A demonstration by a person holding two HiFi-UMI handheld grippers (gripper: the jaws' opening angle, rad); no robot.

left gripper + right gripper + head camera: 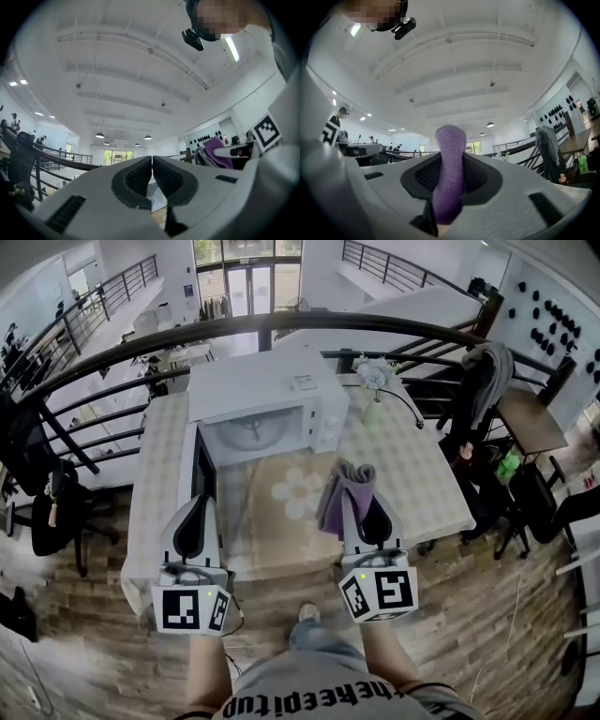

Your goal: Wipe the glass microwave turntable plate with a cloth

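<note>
Head view: the microwave [267,395] stands on the table [427,488] at my 12 o'clock with its door [201,470] swung open toward 9 o'clock. The glass turntable plate [251,434] sits inside the cavity. My left tongs [198,507] hover at 11 o'clock near the door, and my right tongs [364,514] at 1 o'clock hold the purple cloth [343,491] over the table, well short of the plate.

Left gripper view: the left tongs [152,168] are pressed together with nothing between them. The cloth [215,151] shows at 3 o'clock.

Right gripper view: the right tongs [449,180] pinch the cloth [450,152], which stands up in a fold toward 12 o'clock.

As I judge it, the cloth is in hand and the door is open, but no wiping has begun. Reaching the plate and rubbing it down is all left to do.
</note>
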